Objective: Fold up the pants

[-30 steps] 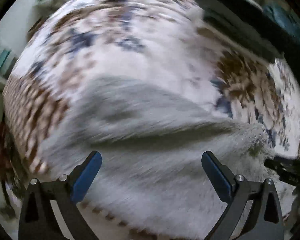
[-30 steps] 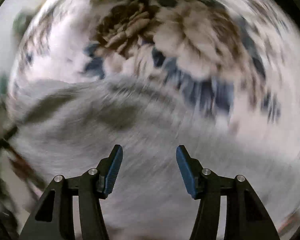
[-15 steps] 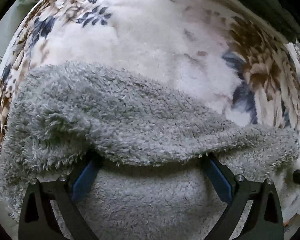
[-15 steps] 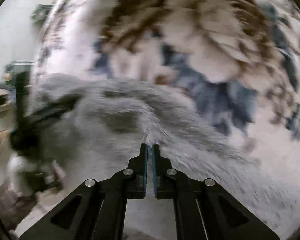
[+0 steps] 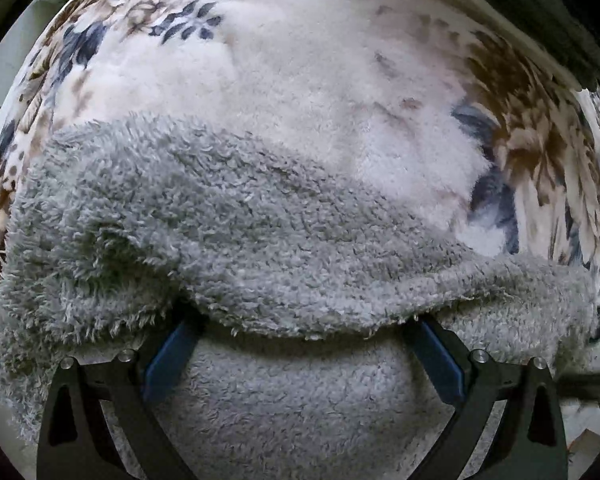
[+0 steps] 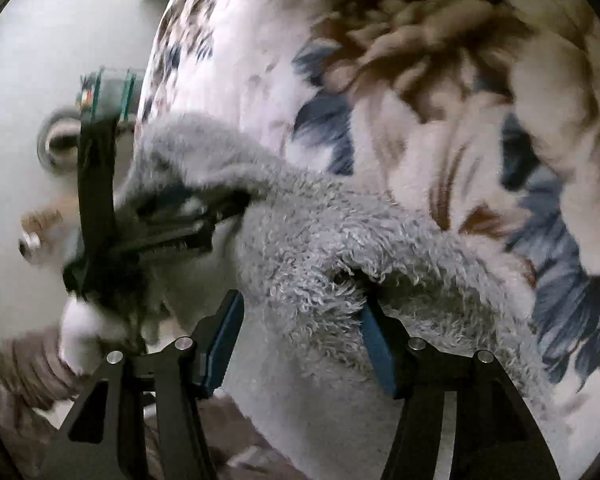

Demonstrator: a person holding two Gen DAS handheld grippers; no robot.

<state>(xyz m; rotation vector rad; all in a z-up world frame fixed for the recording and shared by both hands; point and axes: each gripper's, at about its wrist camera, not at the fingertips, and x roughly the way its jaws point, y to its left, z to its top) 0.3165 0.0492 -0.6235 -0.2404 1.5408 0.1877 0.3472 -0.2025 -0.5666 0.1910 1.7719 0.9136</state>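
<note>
**Both fingers spread at a folded edge of the pants**

Left side first. My left gripper [image 5: 302, 354] has its fingers spread wide, the blue pads apart, with a thick fold of the pants [image 5: 236, 240] draped over the tips. Nothing is pinched. I judge the fold rests there because the gripper sits low against the fabric edge, under the upper layer and over the lower one, ready either to take the layer or to slide out.

The pants are a grey, long-pile fleece, curly and matted in places, doubled over itself. They lie on the bed, on a plush blanket [image 5: 324, 80], white with brown and navy floral print, soft and uneven beneath. A dark strip [image 5: 540, 20] runs along the far right edge; I cannot tell what it is.

Moving right. My right gripper [image 6: 300, 326] also has its fingers parted, with a ridge of the pants [image 6: 308, 264] bunched between and over the tips, not clamped. In this view the other gripper appears at the left, blurred, at the same garment's far end. The picture is smeared, so fine detail is unreliable.

Judgement: one fold looks laid; the pile is bulky and springy, so the layer may creep open unless pressed flat.
</note>
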